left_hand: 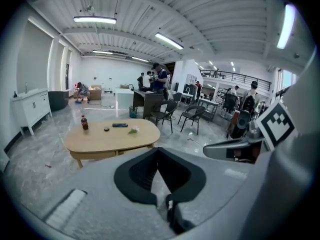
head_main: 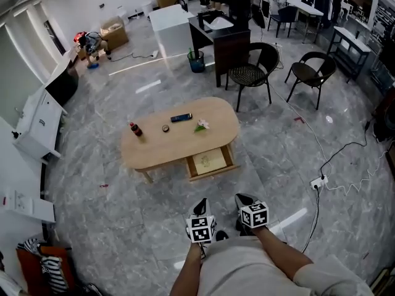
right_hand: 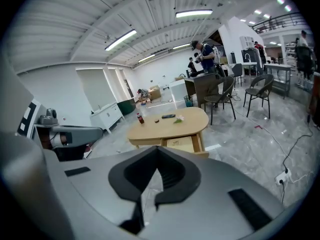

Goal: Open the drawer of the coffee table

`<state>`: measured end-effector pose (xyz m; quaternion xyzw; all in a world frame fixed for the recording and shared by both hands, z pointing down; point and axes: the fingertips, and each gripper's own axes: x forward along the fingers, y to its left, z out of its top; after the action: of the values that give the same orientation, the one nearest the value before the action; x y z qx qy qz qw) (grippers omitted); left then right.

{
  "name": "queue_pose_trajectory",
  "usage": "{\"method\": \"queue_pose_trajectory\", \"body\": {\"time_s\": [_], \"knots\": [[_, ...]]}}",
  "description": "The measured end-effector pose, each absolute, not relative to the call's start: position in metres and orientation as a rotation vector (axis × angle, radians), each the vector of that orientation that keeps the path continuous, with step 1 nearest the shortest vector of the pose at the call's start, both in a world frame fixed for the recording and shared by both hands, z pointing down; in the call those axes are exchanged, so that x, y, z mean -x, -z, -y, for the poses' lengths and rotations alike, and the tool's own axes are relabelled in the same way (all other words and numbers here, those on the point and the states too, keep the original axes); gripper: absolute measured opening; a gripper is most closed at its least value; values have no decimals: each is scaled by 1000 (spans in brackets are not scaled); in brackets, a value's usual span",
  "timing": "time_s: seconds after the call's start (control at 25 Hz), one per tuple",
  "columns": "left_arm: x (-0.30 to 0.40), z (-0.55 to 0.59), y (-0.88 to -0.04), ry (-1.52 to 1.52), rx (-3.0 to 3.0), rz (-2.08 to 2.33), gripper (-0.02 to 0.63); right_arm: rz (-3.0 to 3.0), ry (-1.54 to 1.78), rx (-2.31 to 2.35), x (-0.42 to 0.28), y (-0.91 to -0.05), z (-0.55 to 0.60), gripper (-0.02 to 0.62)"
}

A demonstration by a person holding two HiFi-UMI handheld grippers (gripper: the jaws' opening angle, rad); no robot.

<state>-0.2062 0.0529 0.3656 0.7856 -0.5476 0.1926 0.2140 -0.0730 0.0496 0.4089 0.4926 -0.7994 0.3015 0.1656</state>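
The oval wooden coffee table [head_main: 179, 142] stands on the grey marble floor, well ahead of me. Its drawer [head_main: 211, 162] is pulled out toward me, with a pale sheet lying inside. The drawer [right_hand: 183, 144] also shows open in the right gripper view; the left gripper view shows only the table [left_hand: 107, 136] from the side. My left gripper [head_main: 200, 206] and right gripper [head_main: 244, 200] hang side by side close to my body, a good distance short of the table. Both are shut with nothing between their jaws, as the left gripper [left_hand: 158, 156] and right gripper [right_hand: 157, 156] views show.
On the tabletop are a cola bottle [head_main: 135, 129], a small round thing [head_main: 165, 128], a dark remote [head_main: 181, 118] and a flower [head_main: 201, 126]. Two black chairs [head_main: 253, 73] [head_main: 311, 73] stand behind the table. A power strip with cables [head_main: 318, 181] lies to the right, a white cabinet [head_main: 40, 125] to the left.
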Motion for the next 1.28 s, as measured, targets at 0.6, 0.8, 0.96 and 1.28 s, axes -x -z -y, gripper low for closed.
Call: {"method": "queue_pose_trajectory", "body": {"time_s": [0.6, 0.8, 0.96, 1.28], "knots": [[226, -70, -367, -558, -2147, 1553, 12, 2256, -811, -1403, 83, -403, -61, 15], [222, -66, -368, -555, -2162, 1538, 12, 2242, -817, -1424, 78, -403, -59, 15], [221, -67, -365, -553, -2169, 1534, 12, 2236, -832, -1442, 76, -403, -62, 15], [220, -67, -364, -536, -2171, 1541, 12, 2237, -797, -1429, 75, -403, -65, 15]]}}
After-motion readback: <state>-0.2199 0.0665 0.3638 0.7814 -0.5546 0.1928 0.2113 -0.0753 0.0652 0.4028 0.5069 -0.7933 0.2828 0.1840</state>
